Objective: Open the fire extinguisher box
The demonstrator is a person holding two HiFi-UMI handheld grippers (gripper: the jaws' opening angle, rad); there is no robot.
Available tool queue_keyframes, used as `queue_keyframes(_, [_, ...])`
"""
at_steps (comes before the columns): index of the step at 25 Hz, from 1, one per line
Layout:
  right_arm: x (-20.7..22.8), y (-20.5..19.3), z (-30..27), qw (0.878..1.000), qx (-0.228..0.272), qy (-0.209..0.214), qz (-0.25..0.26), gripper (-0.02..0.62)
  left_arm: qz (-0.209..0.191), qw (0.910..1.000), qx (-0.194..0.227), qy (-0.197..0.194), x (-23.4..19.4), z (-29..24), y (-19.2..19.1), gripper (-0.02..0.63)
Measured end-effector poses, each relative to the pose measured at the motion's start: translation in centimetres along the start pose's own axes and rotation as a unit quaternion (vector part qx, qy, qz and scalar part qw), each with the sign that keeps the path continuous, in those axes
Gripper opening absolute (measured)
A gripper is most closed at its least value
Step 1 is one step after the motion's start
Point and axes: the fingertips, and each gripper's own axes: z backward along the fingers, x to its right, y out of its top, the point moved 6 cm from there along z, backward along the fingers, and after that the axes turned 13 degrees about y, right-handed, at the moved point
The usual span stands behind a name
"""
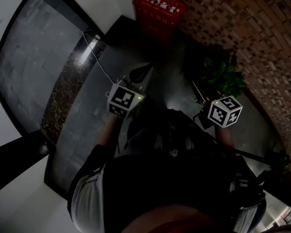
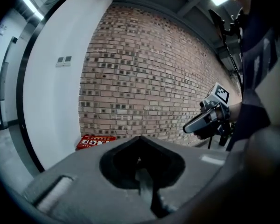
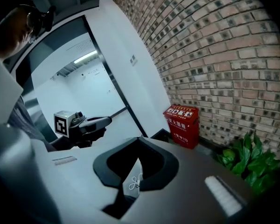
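The red fire extinguisher box [image 1: 159, 8] stands on the floor against the brick wall [image 1: 262, 38], its lid down. It also shows as the red box [image 2: 94, 141] far ahead in the left gripper view and as the red box [image 3: 183, 125] in the right gripper view. My left gripper [image 1: 139, 73] and right gripper [image 1: 200, 92] are held side by side in front of the person's body, well short of the box. In its own view the left gripper [image 2: 140, 139] is shut with nothing in it. The right gripper [image 3: 140, 139] looks the same, shut and holding nothing.
A green potted plant [image 1: 228, 76] sits to the right of the box by the brick wall; the same plant [image 3: 249, 162] shows in the right gripper view. A white wall [image 2: 51, 101] and a dark door frame [image 1: 63, 13] lie to the left. A thin white cable [image 1: 94, 57] hangs from the left gripper.
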Motion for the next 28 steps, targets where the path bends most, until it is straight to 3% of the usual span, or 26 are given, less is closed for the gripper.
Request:
queue_keyframes(6, [-2.5, 0.5, -3.6, 1.000, -0.016, 0.007, 0.007, 0.002, 0.040, 0.9985, 0.022, -0.030, -1.9, 0.3, 0.1, 0.000])
queue_keyframes(11, [-4.2, 1.3, -6.8, 0.999, -0.022, 0.018, 0.021, 0.002, 0.029, 0.9981, 0.032, -0.044, -2.6, 0.7, 0.4, 0.000])
queue_keyframes(18, [-4.5, 1.4, -8.2, 0.998, -0.034, 0.034, 0.046, 0.002, 0.053, 0.9983, 0.022, -0.010, -5.3, 1.1, -0.4, 0.000])
queue_keyframes(22, [-3.8, 1.6, -9.4, 0.997, -0.035, 0.052, 0.044, 0.002, 0.045, 0.9989, 0.010, -0.001, -5.2, 0.4, -0.6, 0.000])
queue_keyframes(28, [-1.8, 3.0, -11.5, 0.994, -0.042, 0.095, 0.041, 0.002, 0.039, 0.9979, 0.005, 0.051, -6.2, -1.4, 1.0, 0.000])
